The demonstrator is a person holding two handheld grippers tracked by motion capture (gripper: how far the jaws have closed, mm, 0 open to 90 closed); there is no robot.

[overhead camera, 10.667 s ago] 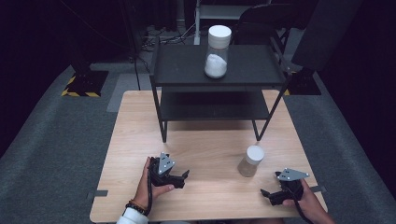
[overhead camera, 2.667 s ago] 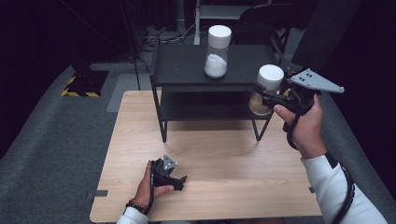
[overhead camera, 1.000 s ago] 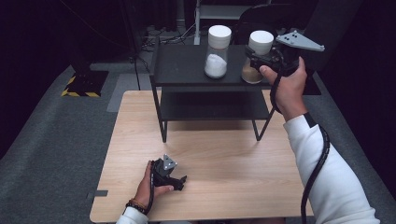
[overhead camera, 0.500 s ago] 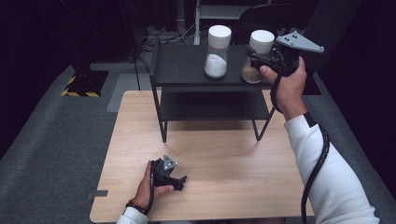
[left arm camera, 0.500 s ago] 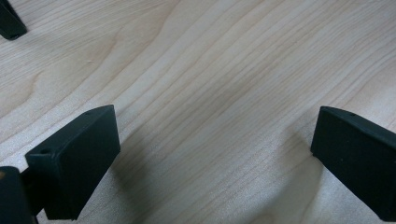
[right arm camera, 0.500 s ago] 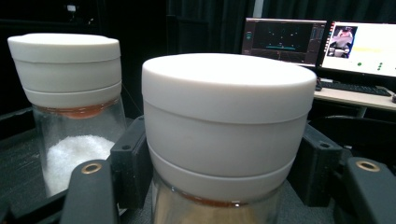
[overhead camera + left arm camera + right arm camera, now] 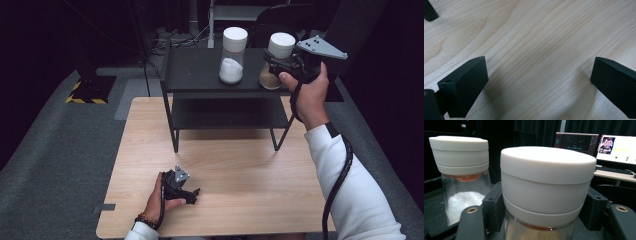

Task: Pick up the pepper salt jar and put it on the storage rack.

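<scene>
On the top of the black shelf (image 7: 200, 65), at its right end, the right gripper (image 7: 274, 64) is clamped on the brown jar (image 7: 277, 59), its jaws pressing either side of the glass just under the white lid (image 7: 548, 177). The jar stands upright, its long axis vertical, and its base looks to be resting on the shelf top, though the contact itself cannot be made out. Just to its left, apart from it, stands the white jar (image 7: 233, 55), also upright, holding a white powder. The relation that matters for the coming move is this: the brown jar lies straight ahead of the right gripper, between its jaws, so letting go would likely call for the jaws to part and the hand to draw back toward the person, away from the white jar. A sideways drift to the left could knock that neighbour. The left gripper (image 7: 192, 192) rests well away on the table (image 7: 250, 170), jaws apart and holding nothing, so the right hand (image 7: 307, 95) is much the nearer.
</scene>
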